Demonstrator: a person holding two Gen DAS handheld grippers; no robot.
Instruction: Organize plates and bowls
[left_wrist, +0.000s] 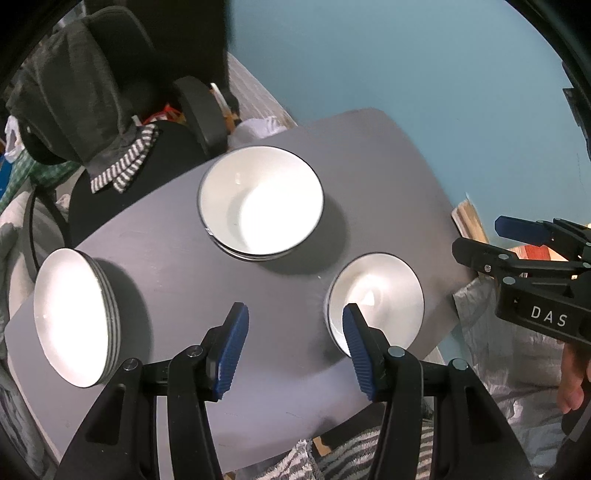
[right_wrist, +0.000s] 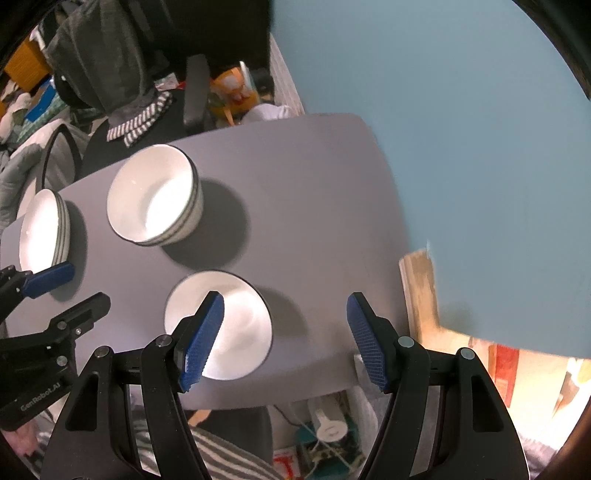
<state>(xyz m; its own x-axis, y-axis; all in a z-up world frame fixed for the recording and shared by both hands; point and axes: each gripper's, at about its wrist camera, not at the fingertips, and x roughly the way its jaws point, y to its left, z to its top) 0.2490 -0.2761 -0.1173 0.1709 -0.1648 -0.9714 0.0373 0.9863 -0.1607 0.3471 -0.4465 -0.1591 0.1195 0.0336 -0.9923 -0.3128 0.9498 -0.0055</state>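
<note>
Two overhead wrist views, shared table (left_wrist: 280, 354)

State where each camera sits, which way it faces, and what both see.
Left wrist: on the left gripper, looking down at the grey table; own open blue pads show, plus the right gripper and a hand at right.
Right wrist: on the right gripper, looking down at the table's right end; own open pads show, the left gripper at left.
Shared: the plate stack, bowl stack, single small bowl.

"DAS" showing in white on the right gripper (left_wrist: 517, 236) body, "GenRobot.AI" sitting on the left gripper (right_wrist: 77, 284) body
</note>
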